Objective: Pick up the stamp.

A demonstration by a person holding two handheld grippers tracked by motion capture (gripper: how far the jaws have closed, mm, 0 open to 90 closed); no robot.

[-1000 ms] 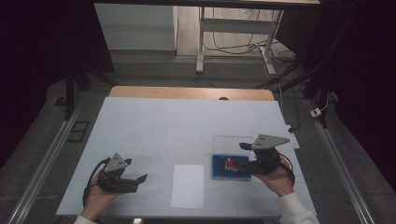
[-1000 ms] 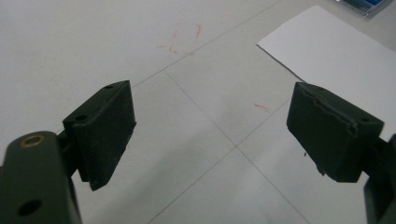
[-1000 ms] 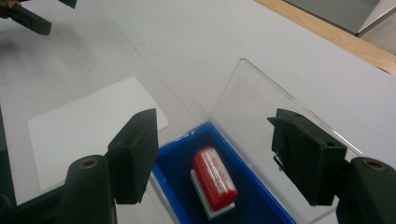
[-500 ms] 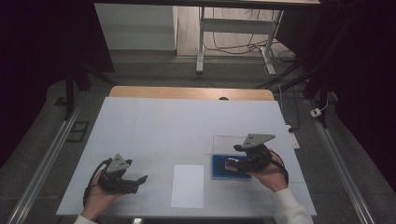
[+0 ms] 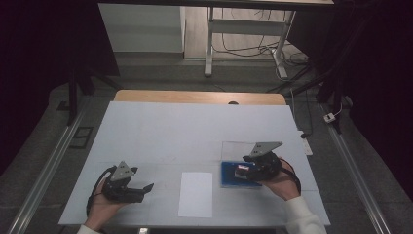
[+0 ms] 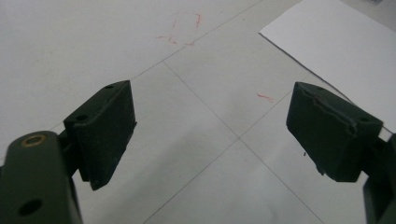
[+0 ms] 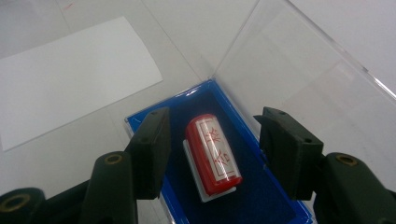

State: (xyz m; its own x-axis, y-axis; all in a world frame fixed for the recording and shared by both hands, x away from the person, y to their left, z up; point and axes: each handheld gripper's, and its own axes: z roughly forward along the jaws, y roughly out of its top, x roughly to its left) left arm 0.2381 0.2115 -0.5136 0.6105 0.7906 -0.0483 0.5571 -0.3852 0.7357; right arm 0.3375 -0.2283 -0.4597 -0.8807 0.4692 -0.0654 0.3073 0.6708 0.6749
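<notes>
Our right gripper (image 7: 212, 149) angles down into the blue case (image 7: 275, 205), jaws closing around the untouched red stamp (image 7: 213, 154).

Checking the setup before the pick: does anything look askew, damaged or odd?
Nothing serious. The red stamp lies slightly slanted in its blue case, clear lid open. Faint red marks stain the table. The right tongs straddle the stamp, closing, not yet touching.

A lab: taped white table (image 5: 195, 126), dark surrounds (loose floor cables (image 5: 243, 46)).
</notes>
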